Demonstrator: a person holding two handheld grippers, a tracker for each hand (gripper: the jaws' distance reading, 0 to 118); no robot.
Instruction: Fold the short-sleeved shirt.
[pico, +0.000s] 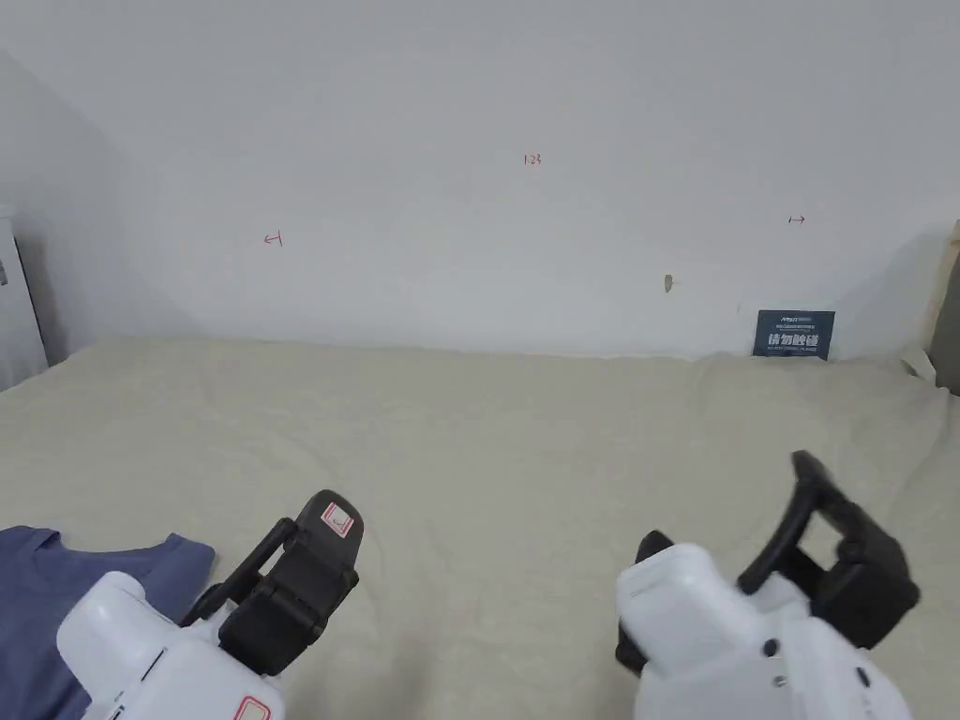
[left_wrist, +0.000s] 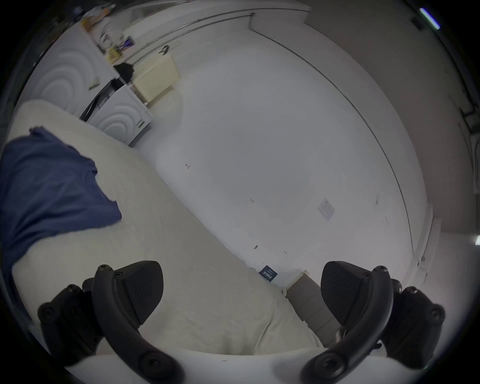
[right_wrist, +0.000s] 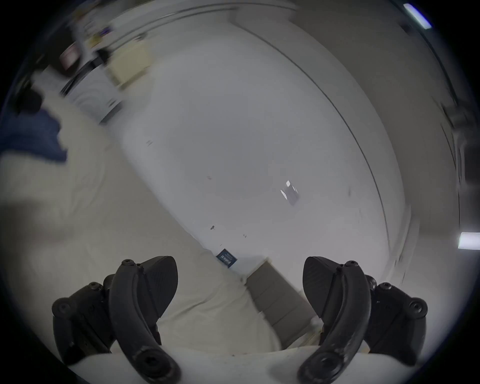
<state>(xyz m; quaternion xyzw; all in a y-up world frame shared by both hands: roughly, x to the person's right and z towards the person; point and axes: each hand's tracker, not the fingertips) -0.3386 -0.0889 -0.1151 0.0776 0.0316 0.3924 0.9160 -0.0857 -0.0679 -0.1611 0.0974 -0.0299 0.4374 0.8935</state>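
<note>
A blue short-sleeved shirt lies on the cream bed cover at the lower left of the head view, partly cut off by the frame edge. It also appears at the left of the left gripper view as the shirt and, blurred, in the right gripper view as the shirt. My left gripper hovers just right of the shirt, open and empty. My right gripper is held above the bed at the lower right, also open with nothing between its jaws.
A white wall runs behind the bed, with a small dark blue sign at its foot. White cabinets stand past the bed's left end. A grey headboard panel borders the right end.
</note>
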